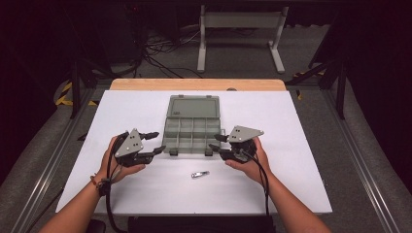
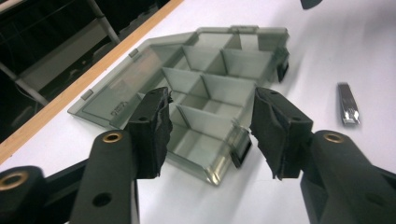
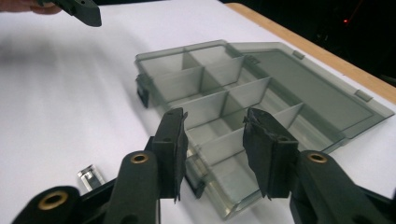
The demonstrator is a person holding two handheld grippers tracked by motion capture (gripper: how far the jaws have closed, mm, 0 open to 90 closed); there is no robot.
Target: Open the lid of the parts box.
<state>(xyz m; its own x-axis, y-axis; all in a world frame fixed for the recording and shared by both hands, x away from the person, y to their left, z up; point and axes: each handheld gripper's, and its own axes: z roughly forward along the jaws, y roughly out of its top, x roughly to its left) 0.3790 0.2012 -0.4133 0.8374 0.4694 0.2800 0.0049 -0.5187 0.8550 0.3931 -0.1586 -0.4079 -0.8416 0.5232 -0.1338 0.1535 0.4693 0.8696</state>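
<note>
An open grey see-through compartment box (image 1: 192, 130) lies on the white table (image 1: 301, 145), its lid (image 1: 193, 107) folded flat behind it and its compartments bare. My left gripper (image 1: 158, 141) is open just off the box's front left corner, with nothing between its pads. My right gripper (image 1: 215, 142) is open at the front right corner, also holding nothing. In the left gripper view the open gripper (image 2: 210, 100) frames a near corner of the box (image 2: 205, 84). In the right gripper view the open gripper (image 3: 215, 121) frames the opposite corner of the box (image 3: 233, 93).
A small metal clip-like piece (image 1: 199, 174) lies on the table in front of the box, between the hands; the piece (image 2: 348, 108) also lies right of the left gripper's jaws, and the piece (image 3: 91, 178) left of the right gripper's. A wooden edge (image 1: 194, 84) runs along the far side.
</note>
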